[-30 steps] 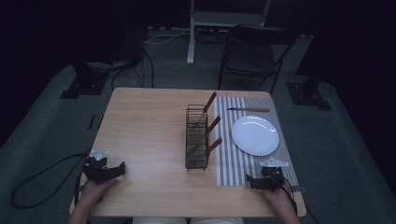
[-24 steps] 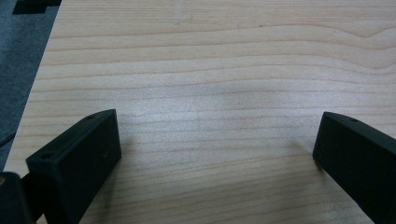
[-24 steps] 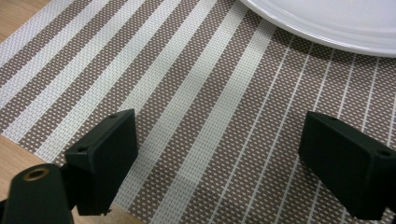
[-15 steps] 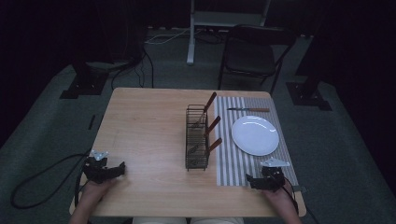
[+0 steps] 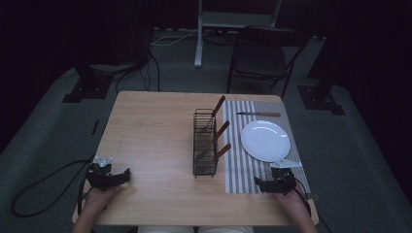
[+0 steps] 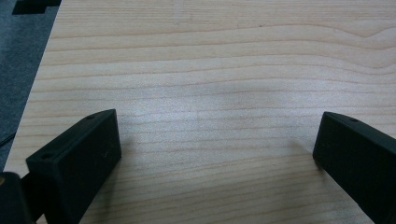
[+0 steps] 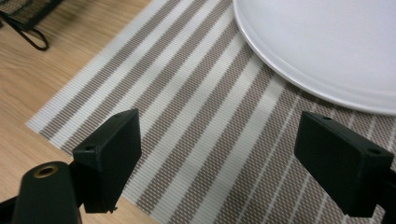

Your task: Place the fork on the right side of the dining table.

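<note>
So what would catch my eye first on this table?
Probably the white plate on the striped placemat at the right, with a knife lying beyond it. Next, the black wire rack mid-table, wooden handles sticking out of it. Both tongs, left and right, rest open at the near edge.

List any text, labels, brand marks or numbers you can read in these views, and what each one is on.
None: no readable text in any view.
The white plate, striped placemat, wire rack, knife and wooden table all look unmarked.
The left gripper and right gripper bear no lettering on their black fingers.
</note>
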Available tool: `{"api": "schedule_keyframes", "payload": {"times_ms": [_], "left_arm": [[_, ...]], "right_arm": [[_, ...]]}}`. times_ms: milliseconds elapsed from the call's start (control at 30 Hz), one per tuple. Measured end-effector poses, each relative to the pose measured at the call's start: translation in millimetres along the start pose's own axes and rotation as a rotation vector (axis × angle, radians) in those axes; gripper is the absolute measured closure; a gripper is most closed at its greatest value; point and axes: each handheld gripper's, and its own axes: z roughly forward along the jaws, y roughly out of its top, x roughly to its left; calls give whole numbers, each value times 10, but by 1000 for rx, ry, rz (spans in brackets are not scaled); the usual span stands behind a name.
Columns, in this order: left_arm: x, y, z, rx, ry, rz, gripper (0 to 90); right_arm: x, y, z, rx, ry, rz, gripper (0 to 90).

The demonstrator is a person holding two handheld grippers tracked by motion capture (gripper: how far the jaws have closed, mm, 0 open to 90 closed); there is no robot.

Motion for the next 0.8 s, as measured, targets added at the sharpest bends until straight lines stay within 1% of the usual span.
{"api": "schedule_keyframes", "payload": {"times_ms": [33, 167, 200, 233, 400, 433, 467, 600, 633, 667, 700, 800], "left_arm": [[0, 0, 0, 0, 0, 0, 13], [0, 0, 0, 0, 0, 0, 13], [0, 0, 0, 0, 0, 0, 13], [0, 0, 0, 0, 0, 0, 13], [0, -1, 2, -2, 0, 0, 13], [0, -1, 2, -2, 0, 0, 13], [0, -1, 1, -2, 0, 0, 13], [0, -1, 1, -2, 0, -1, 13], [0, -1, 2, -2, 0, 0, 13], [0, -1, 2, -2, 0, 0, 13], [0, -1, 2, -2, 0, 0, 13], [0, -1, 1, -2, 0, 0, 13]], "right_arm": [[3, 33, 6, -3, 9, -2, 146], [-3, 96, 10, -16, 11, -7, 147], [-8, 127, 8, -20, 18, -8, 147], [-15, 173, 0, -31, 13, -7, 166], [-42, 293, -18, -54, 17, -7, 166], [-42, 293, -18, -54, 17, -7, 166], [-54, 377, -29, -64, 17, -13, 166], [-58, 431, -34, -68, 13, -16, 180], [-75, 527, -31, -78, 18, -19, 180], [-75, 527, -31, -78, 18, -19, 180], [-80, 583, -25, -82, 20, -20, 180], [-82, 637, -19, -87, 20, -27, 180]]}}
